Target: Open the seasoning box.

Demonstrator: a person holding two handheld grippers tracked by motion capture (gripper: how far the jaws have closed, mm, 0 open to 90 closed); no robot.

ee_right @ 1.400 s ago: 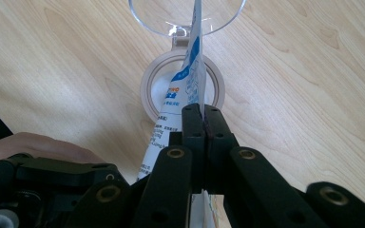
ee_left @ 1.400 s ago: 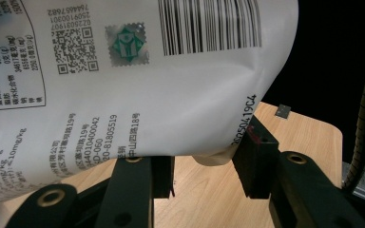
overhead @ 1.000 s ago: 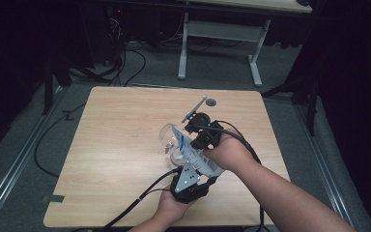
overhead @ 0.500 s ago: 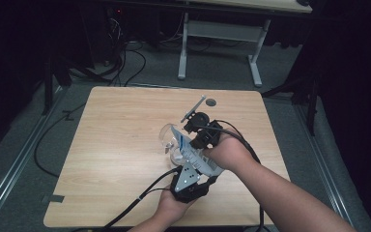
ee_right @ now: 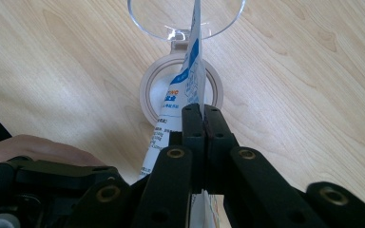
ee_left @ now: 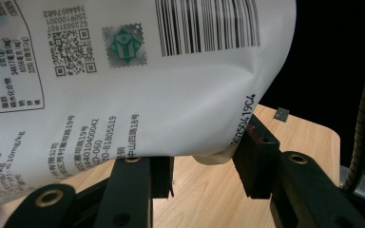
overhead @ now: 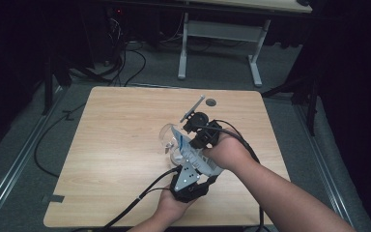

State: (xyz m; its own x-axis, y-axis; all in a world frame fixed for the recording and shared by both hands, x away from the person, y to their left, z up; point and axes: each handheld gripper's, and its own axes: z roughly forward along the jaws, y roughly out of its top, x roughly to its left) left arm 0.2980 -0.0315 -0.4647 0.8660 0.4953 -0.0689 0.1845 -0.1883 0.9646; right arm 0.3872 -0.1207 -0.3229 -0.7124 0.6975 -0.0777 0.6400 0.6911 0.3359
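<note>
A white printed pouch [overhead: 179, 145] with a barcode [ee_left: 204, 23] is held over the middle of the table. My right gripper [ee_right: 203, 111] is shut on the pouch's thin flat edge [ee_right: 190, 71]. It comes in from the right [overhead: 189, 140]. My left gripper [ee_left: 209, 171] reaches up from the near edge [overhead: 192, 158], and its jaws clamp the bulging lower end of the pouch [ee_left: 123, 95]. A clear glass [ee_right: 185, 19] stands just beyond the pouch [overhead: 165, 137], and the pouch's far end leans over its rim. A round beige lid [ee_right: 147, 90] lies on the wood under the pouch.
The wooden table [overhead: 116, 125] has a small dark round hole [overhead: 211, 102] near its far edge. Black cables [overhead: 130, 208] trail off the front edge. A white desk frame [overhead: 217, 34] and floor cables stand behind the table.
</note>
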